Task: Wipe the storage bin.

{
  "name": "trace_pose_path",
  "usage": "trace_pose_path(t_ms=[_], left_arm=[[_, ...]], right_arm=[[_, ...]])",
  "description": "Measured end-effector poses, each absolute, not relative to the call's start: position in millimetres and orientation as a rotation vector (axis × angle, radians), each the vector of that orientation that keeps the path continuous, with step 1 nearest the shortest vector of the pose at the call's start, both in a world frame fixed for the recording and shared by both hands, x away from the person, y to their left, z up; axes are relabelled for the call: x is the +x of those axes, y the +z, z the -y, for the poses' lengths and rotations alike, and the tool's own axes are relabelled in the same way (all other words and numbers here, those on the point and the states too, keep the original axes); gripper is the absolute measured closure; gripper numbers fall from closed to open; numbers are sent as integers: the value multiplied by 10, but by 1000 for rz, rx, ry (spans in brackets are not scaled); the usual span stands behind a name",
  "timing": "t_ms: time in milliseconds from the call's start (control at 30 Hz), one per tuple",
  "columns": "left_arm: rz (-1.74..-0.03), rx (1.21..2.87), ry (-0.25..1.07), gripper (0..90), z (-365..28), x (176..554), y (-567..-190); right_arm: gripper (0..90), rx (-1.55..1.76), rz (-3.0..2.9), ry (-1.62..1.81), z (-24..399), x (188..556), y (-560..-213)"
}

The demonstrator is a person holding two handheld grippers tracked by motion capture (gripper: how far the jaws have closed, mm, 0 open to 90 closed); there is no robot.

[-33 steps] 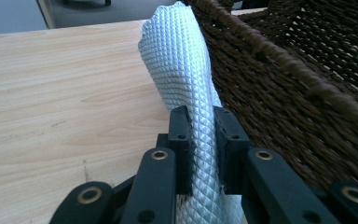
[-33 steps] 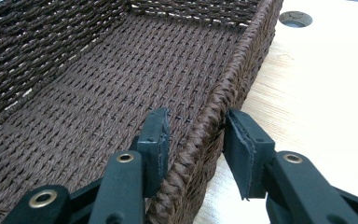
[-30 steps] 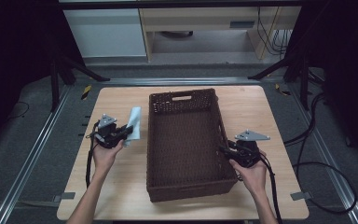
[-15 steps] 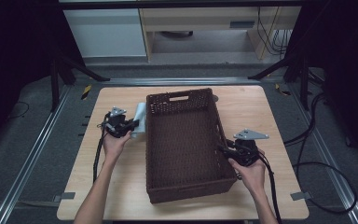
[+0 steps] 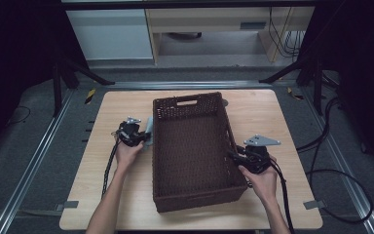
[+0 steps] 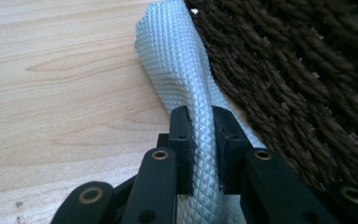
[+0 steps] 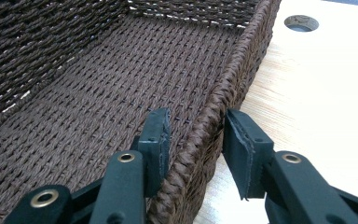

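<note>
The worktop point(image 5: 112, 195) carries a dark woven basket point(image 5: 195, 146). The right tongs point(image 5: 234, 157) straddle its right rim, one jaw inside, one outside, with a gap at the outer pad, so whether they grip it I cannot tell. The left tongs point(image 5: 143, 138) pinch a silvery embossed pouch point(image 6: 177, 70), low against the basket's left wall. The step looks like loading the pouch; next it must clear the rim. No writing is legible.

Cloth point(image 6: 182, 70) lower end hidden behind tool pads point(image 6: 182, 140).
</note>
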State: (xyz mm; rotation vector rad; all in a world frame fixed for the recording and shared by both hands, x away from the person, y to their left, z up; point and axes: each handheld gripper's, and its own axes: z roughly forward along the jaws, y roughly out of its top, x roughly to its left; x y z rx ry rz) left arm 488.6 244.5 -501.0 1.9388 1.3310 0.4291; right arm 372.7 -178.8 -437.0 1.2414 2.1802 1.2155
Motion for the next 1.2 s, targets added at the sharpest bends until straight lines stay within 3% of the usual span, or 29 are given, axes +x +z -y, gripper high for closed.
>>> trace_pose_path(t_ms=[500,1000,1200], left_arm=[[-1100,1838,552,788,-2470,4765,-4195],[-1228,1965,408,789,-2443,4758,-4912],[-1208,1939,415,789,-2473,4714,-4792]], right_arm=[[610,1237,-2178,1222,1791,3728,-4374],[611,1238,-2177,1218,1788,3726,-4372],[612,1241,-2175,1218,1787,3728,-4373]])
